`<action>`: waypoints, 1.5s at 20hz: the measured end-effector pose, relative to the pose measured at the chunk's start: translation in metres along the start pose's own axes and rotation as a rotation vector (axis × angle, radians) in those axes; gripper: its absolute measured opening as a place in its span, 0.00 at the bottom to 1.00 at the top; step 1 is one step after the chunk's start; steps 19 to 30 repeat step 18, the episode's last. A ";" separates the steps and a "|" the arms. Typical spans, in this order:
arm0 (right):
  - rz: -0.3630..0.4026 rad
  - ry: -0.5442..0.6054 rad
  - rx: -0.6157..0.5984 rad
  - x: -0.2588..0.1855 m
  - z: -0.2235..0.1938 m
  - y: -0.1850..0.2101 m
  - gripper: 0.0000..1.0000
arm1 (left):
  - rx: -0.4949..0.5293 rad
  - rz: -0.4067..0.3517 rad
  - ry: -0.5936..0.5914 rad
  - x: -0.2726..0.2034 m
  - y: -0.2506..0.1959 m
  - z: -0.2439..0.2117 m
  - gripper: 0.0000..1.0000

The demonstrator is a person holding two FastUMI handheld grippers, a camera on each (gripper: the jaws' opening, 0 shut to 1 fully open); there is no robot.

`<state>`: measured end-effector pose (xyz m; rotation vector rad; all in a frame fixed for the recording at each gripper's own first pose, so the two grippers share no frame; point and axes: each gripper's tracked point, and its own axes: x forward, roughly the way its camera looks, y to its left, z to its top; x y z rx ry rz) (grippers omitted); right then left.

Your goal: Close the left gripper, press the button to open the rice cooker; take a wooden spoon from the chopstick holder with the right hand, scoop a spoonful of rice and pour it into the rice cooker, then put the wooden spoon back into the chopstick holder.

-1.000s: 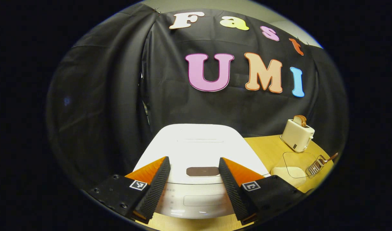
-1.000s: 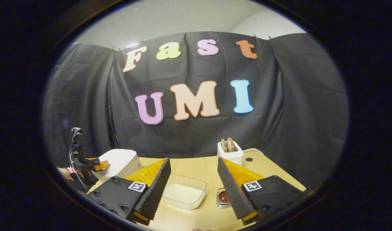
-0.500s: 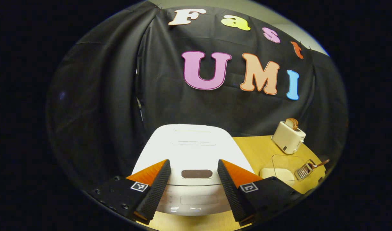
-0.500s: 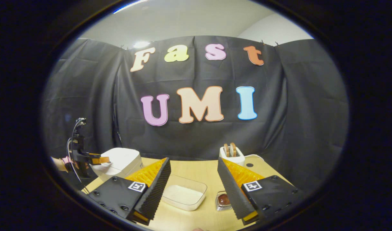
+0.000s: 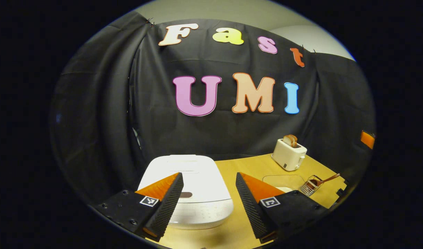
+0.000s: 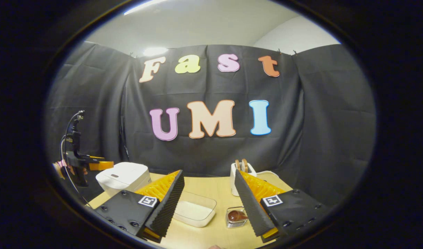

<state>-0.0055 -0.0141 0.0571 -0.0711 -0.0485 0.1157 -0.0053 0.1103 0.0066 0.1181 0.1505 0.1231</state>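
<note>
Hovering with jaws spread above the closed rice cooker point(image 5: 189, 188), left gripper point(image 5: 208, 202) unready for pressing; right gripper point(image 6: 209, 204) gaping, empty, facing the wooden spoon point(image 6: 236, 216).

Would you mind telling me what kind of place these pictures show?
Probably a mock kitchen in a recording booth: a white rice cooker, a cream toaster holding bread and a clear rice tray share a wooden table before black cloth.

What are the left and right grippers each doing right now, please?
Left gripper: open, holding nothing, above the rice cooker.
Right gripper: open, holding nothing.
</note>
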 end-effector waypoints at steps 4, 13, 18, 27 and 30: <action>-0.005 -0.035 0.039 -0.020 0.002 -0.008 0.92 | 0.000 -0.019 -0.029 -0.015 -0.036 0.006 0.92; -0.106 -0.087 0.059 -0.062 0.001 -0.048 0.92 | -0.064 -0.122 -0.045 -0.028 -0.109 0.002 0.95; -0.111 -0.096 0.051 -0.069 0.006 -0.057 0.92 | -0.097 -0.168 -0.048 -0.027 -0.135 0.003 0.96; -0.111 -0.096 0.051 -0.069 0.006 -0.057 0.92 | -0.097 -0.168 -0.048 -0.027 -0.135 0.003 0.96; -0.111 -0.096 0.051 -0.069 0.006 -0.057 0.92 | -0.097 -0.168 -0.048 -0.027 -0.135 0.003 0.96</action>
